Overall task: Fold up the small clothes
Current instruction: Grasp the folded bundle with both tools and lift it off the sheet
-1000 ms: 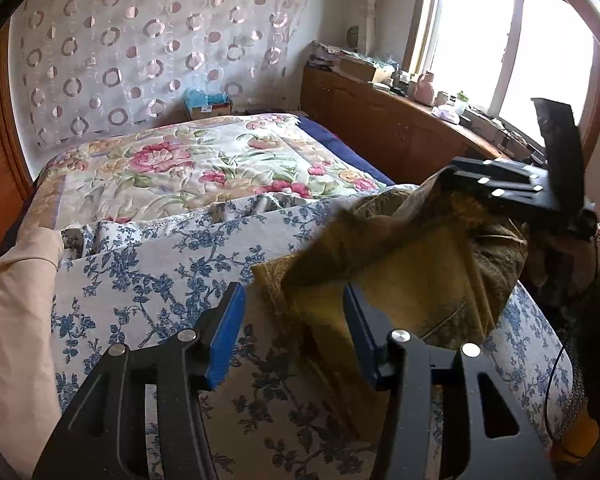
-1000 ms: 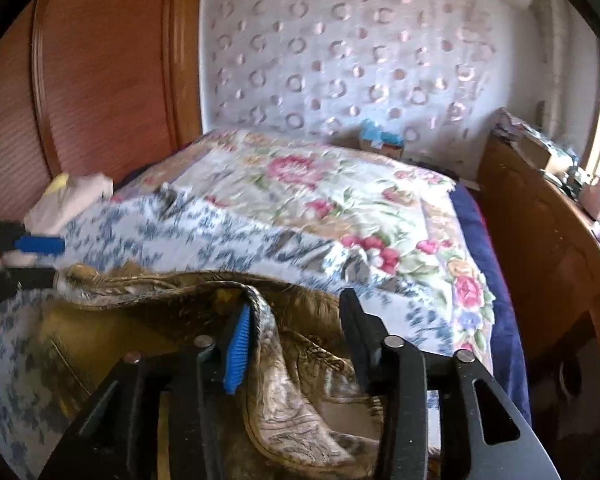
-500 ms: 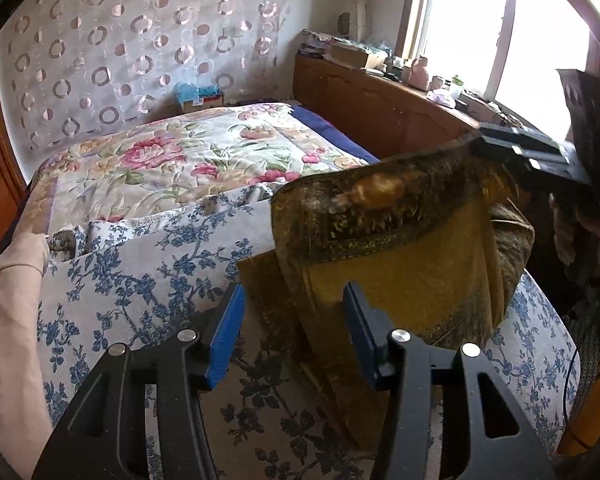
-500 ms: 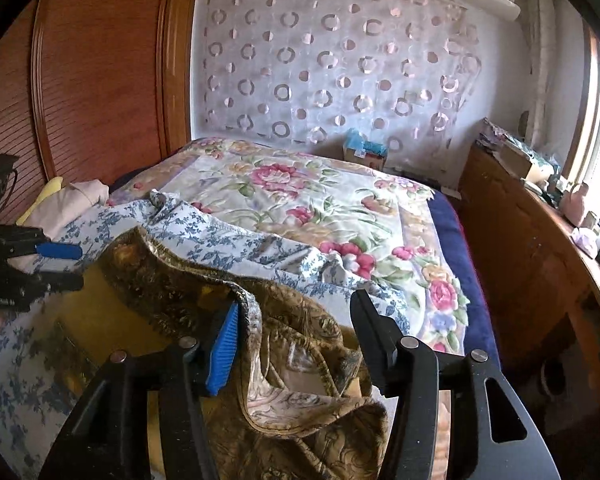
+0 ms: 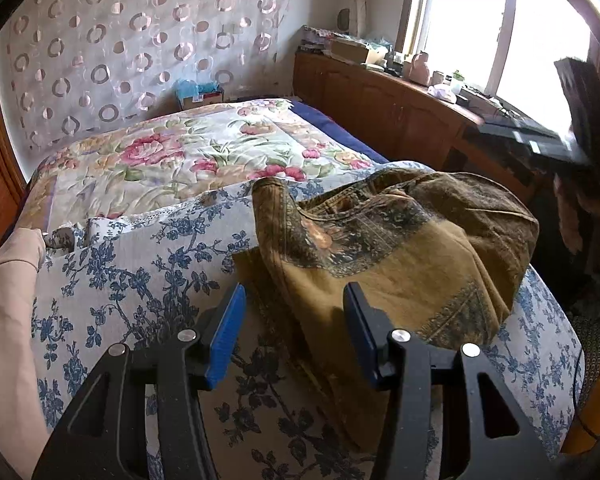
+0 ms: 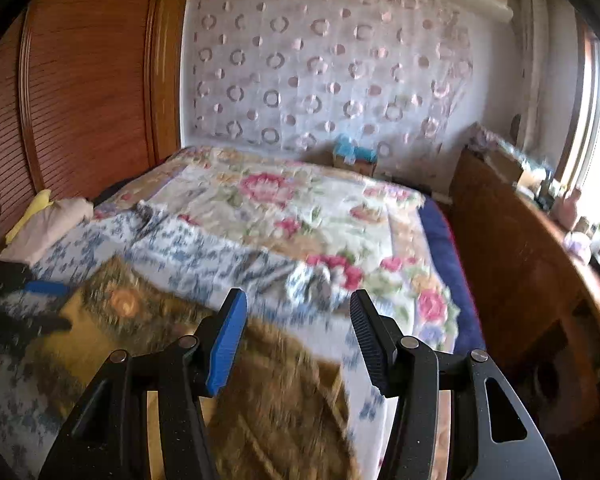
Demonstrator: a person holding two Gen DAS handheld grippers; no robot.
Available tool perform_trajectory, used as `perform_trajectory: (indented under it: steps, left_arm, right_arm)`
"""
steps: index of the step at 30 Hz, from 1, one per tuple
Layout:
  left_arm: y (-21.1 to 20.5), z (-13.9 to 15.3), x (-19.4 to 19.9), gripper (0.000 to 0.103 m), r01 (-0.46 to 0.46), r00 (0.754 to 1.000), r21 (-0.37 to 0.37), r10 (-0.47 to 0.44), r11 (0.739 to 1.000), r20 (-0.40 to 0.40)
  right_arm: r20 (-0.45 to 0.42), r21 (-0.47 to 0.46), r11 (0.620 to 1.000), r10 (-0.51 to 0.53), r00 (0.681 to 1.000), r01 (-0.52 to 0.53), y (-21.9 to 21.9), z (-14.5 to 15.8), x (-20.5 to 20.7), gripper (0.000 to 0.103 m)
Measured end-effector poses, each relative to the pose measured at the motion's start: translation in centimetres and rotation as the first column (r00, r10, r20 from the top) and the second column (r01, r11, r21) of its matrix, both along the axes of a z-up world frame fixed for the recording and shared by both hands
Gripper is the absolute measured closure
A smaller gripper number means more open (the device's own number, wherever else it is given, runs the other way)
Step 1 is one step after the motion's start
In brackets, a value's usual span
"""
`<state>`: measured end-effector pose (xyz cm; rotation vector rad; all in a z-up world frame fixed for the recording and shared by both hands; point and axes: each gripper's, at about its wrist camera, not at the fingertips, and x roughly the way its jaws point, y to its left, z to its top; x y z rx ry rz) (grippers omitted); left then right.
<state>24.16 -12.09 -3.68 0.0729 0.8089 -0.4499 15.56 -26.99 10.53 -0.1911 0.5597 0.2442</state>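
Observation:
An olive-brown patterned garment (image 5: 400,248) lies folded over itself on the blue-flowered sheet (image 5: 132,272) at the near end of the bed. My left gripper (image 5: 294,328) is open and empty, just in front of the garment's near left edge. My right gripper (image 6: 298,336) is open and empty, raised above the garment (image 6: 268,392), which looks blurred in the right wrist view. The right gripper's body shows at the far right of the left wrist view (image 5: 540,140), lifted clear of the cloth.
A folded beige cloth (image 5: 4,312) lies at the left edge of the bed. A floral quilt (image 5: 188,152) covers the far half. A wooden cabinet (image 5: 400,112) with clutter runs along the right, under the window. A wooden headboard (image 6: 80,92) stands at left.
The right gripper carried the garment's edge up and over to the left, let it go and pulled back upward. The garment now lies folded on the sheet. The left gripper stayed open.

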Motion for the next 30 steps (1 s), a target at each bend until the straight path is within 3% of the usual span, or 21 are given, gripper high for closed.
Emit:
perform_trajectory:
  steps: [7, 10, 15, 21, 28, 30]
  left_arm:
    - [0.5, -1.0, 2.4, 0.051, -0.022, 0.999, 0.022, 0.022, 1.0, -0.03]
    - [0.9, -1.9, 3.4, 0.051, -0.043, 0.998, 0.039, 0.045, 0.998, -0.051]
    - [1.0, -2.9, 4.4, 0.051, -0.043, 0.995, 0.023, 0.045, 0.999, -0.093]
    - [1.0, -3.6, 5.4, 0.051, -0.026, 0.99, -0.019, 0.023, 0.999, -0.136]
    - [1.0, -3.5, 5.9, 0.051, -0.014, 0.992, -0.059, 0.006, 0.998, -0.126]
    - [1.1, -3.6, 6.1, 0.051, -0.016, 0.992, -0.065, 0.008, 0.998, -0.123]
  right_arm:
    - [-0.127, 0.028, 0.996, -0.083, 0.988, 0.087, -4.0, -3.2, -2.2, 0.047]
    - [-0.165, 0.06, 0.99, -0.116, 0.979, 0.127, -5.4, -3.9, -2.4, 0.04]
    - [-0.222, 0.085, 0.984, -0.132, 0.966, 0.154, -6.4, -4.6, -1.7, 0.036]
    - [-0.28, 0.169, 0.97, -0.123, 0.952, 0.175, -6.9, -5.3, 0.4, 0.034]
    - [-0.329, 0.238, 0.962, -0.047, 0.943, 0.131, -7.0, -6.2, 1.7, 0.034]
    - [-0.322, 0.221, 0.968, -0.042, 0.946, 0.118, -6.8, -6.2, 2.0, 0.034]
